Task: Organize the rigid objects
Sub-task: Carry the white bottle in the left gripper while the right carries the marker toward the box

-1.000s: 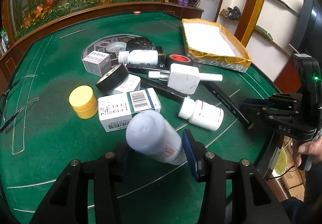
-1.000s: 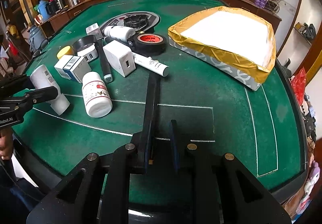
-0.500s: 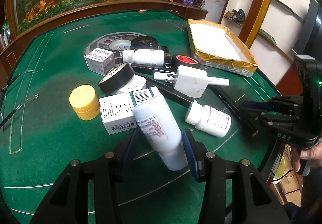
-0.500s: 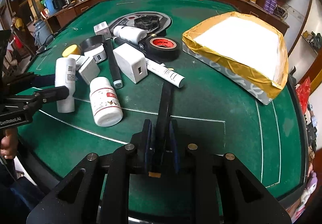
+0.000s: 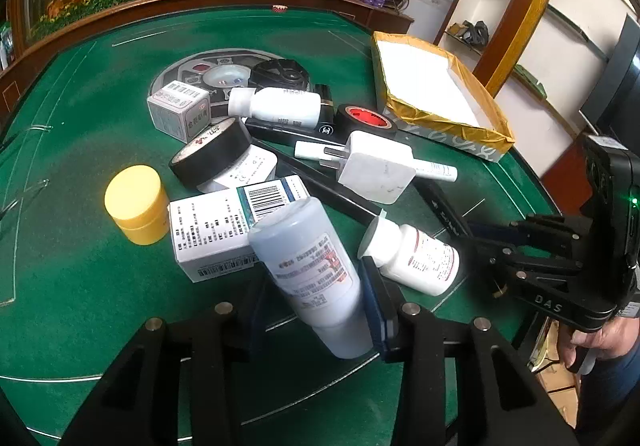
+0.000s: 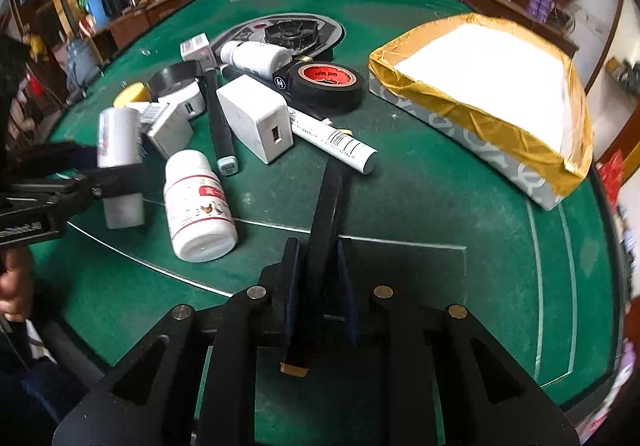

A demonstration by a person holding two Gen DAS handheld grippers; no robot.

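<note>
My left gripper [image 5: 316, 306] is shut on a tall white bottle [image 5: 308, 270] and holds it upright near the front of the green table; the bottle also shows in the right wrist view [image 6: 120, 165]. My right gripper [image 6: 318, 286] is shut on a long black pen [image 6: 326, 213] that points toward the pile. The gold-rimmed box [image 6: 480, 117] with a white inside stands at the right, also in the left wrist view [image 5: 440, 93]. A white pill bottle with a red label [image 6: 198, 205] lies between the two grippers.
A pile in the table's middle holds a white charger [image 6: 256, 121], a red-core black tape roll [image 6: 326, 85], a white tube [image 6: 332, 141], a black marker [image 6: 218, 125], boxes [image 5: 224, 230], a yellow jar [image 5: 136, 203] and another tape roll [image 5: 212, 149]. A round tray [image 5: 224, 65] lies behind.
My left gripper has turned the white bottle from lying tilted to upright and lifted it. My right gripper has raised the black pen and moved toward the pile.
</note>
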